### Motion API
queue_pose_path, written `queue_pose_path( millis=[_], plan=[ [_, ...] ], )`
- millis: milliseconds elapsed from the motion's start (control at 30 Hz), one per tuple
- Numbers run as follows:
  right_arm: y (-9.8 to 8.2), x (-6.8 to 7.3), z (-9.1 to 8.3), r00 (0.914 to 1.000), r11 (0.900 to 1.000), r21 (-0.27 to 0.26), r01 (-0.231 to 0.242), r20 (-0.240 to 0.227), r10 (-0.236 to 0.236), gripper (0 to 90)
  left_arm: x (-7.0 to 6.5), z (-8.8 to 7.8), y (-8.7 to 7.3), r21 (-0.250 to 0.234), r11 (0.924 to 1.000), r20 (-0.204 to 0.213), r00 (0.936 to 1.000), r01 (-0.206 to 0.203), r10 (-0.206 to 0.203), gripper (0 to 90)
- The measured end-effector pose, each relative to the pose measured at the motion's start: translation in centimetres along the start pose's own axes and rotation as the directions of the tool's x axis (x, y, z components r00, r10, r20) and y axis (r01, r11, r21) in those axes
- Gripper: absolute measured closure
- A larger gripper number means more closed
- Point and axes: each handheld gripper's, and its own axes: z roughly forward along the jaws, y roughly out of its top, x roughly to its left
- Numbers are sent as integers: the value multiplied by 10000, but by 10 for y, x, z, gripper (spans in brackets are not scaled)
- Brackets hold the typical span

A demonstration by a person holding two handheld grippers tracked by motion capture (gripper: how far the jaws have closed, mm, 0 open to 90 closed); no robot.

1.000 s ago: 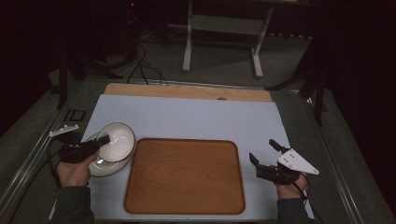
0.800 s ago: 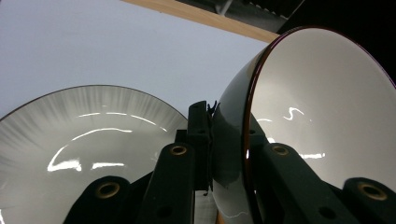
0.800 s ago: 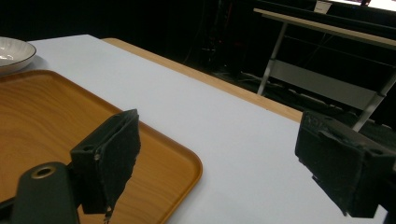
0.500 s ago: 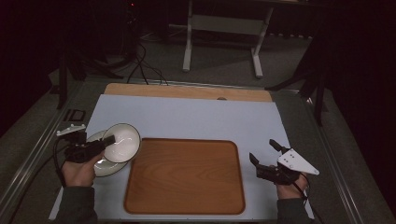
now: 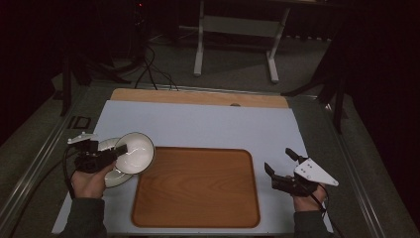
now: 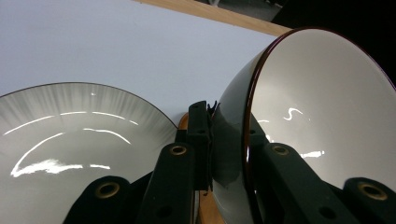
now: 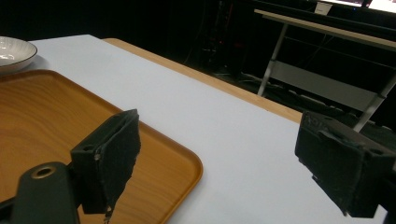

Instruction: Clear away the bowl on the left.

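My left gripper (image 5: 118, 150) is shut on the rim of a white bowl (image 5: 134, 152) with a dark edge, holding it tilted just above the table at the left edge of the wooden tray (image 5: 198, 186). In the left gripper view the jaws pinch the white bowl's (image 6: 308, 112) wall, one inside and one outside. A second white bowl (image 5: 113, 177) rests on the mat under my hand, and this second bowl (image 6: 70, 135) lies to the left of the jaws. My right gripper (image 5: 278, 159) stands open and holds nothing, just right of the tray (image 7: 42, 121).
A light blue mat (image 5: 208, 124) covers the table, with a wooden strip (image 5: 198, 97) along its far edge. Beyond the table stand a white metal frame (image 5: 233, 29) and dark stands, and cables (image 5: 148, 69) lie on the floor.
My left gripper has lifted the upper bowl off the lower one, tilted it and carried it right toward the tray's edge. The right gripper has stayed still.
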Motion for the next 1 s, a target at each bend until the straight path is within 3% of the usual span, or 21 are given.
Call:
queue_pose_path(
  millis=[1000],
  plan=[
    [0,0,0,10000,10000,-35,69,-53,-69,138,-18,17,-5,479,9983,175,9993,-340,332,813]
  ],
)
